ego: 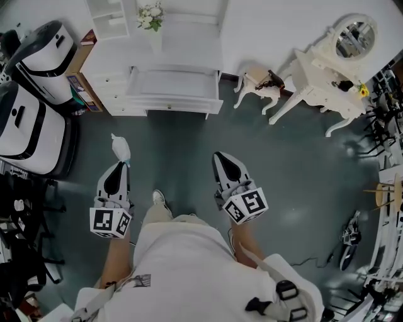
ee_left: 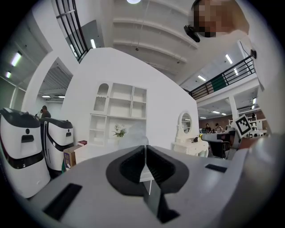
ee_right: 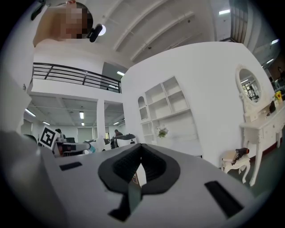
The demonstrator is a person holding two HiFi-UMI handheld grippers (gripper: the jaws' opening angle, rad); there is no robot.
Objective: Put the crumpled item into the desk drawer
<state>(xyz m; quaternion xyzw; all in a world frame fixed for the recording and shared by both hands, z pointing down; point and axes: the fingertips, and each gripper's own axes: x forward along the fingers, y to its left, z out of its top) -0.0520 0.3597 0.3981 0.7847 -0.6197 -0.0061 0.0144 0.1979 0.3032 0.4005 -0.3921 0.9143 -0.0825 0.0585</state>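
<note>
The crumpled item (ego: 119, 147) is a small white wad held above the dark floor. My left gripper (ego: 123, 165) is shut on it at its tips. In the left gripper view the jaws of that gripper (ee_left: 144, 147) meet, and the wad (ee_left: 134, 132) is a pale blur just past them. My right gripper (ego: 218, 155) is shut with nothing in it, level with the left one; its jaws (ee_right: 141, 146) touch at the tips. Ahead of both stands the white desk (ego: 189, 44) with its drawer (ego: 173, 88) pulled open, some way off from the grippers.
Two white-and-black machines (ego: 34, 60) stand at the left beside a cardboard box (ego: 80, 88). A vase of flowers (ego: 151, 17) sits on the desk. A white stool (ego: 257, 85) and a mirrored dressing table (ego: 334, 75) are at the right. Cluttered stands line both side edges.
</note>
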